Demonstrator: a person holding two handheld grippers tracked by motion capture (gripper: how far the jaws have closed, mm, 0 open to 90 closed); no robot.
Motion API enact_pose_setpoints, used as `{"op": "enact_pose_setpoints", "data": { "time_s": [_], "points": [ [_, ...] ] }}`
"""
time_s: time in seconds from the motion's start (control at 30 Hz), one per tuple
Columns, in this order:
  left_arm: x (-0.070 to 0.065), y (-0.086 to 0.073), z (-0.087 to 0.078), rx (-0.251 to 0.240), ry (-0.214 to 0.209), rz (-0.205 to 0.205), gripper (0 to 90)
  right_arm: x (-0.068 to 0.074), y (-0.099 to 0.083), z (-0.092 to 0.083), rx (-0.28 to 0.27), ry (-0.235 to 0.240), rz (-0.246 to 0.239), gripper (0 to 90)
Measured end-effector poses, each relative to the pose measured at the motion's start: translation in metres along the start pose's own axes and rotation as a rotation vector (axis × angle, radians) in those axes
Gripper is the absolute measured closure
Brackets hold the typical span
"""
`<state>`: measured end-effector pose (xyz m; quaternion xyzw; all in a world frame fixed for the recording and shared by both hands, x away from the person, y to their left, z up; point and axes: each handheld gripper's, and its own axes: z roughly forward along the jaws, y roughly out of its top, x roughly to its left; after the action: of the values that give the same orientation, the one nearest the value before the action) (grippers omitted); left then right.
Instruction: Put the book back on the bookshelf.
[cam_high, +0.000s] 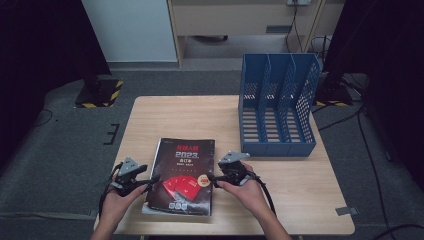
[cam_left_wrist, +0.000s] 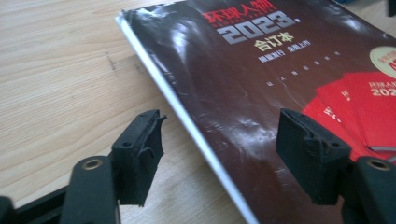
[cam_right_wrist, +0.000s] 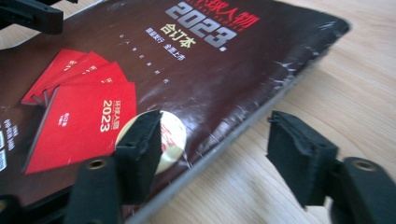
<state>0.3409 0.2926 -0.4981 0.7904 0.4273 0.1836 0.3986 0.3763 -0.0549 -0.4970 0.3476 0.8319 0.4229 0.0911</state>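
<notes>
A thick dark book (cam_high: 176, 150) with "2023" and red booklets printed on its cover lies flat on the wooden table (cam_high: 165, 112), near the front edge. My left gripper (cam_high: 155, 178) is at the book's left edge, open. In the left gripper view the book (cam_left_wrist: 243, 79) has its white page edge running between the jaws of that gripper (cam_left_wrist: 224, 154), one jaw over the table and one over the cover. My right gripper (cam_high: 213, 179) is at the book's right edge, open. Its jaws (cam_right_wrist: 219, 156) straddle the worn spine of the book (cam_right_wrist: 201, 79) without pressing on it.
A blue three-slot file rack (cam_high: 277, 107) stands upright at the table's back right. Bare wood lies behind the book and to the right of my right hand. Grey carpet, cables and dark stands surround the table.
</notes>
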Motion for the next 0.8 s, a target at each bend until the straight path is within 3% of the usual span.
{"op": "enact_pose_setpoints", "data": {
  "time_s": [0.1,0.27,0.47,0.63,0.8],
  "points": [
    [-0.002,-0.001,0.005,0.024,-0.006,0.01,35.3,0.001,0.002,0.007,0.009,0.016,0.001,27.9],
    [-0.004,-0.002,0.006,0.022,-0.016,0.004,41.0,0.001,0.002,0.016,0.027,0.041,0.031,22.6],
    [-0.004,-0.003,0.006,0.02,-0.017,-0.006,41.1,-0.001,0.002,0.024,0.04,0.052,0.056,20.8],
    [-0.003,-0.004,0.007,0.022,-0.026,-0.016,41.2,-0.004,0.002,0.031,0.049,0.085,0.109,19.0],
    [-0.003,-0.004,0.007,0.018,-0.023,-0.017,41.2,-0.003,0.003,0.033,0.055,0.091,0.113,19.3]
  ]
}}
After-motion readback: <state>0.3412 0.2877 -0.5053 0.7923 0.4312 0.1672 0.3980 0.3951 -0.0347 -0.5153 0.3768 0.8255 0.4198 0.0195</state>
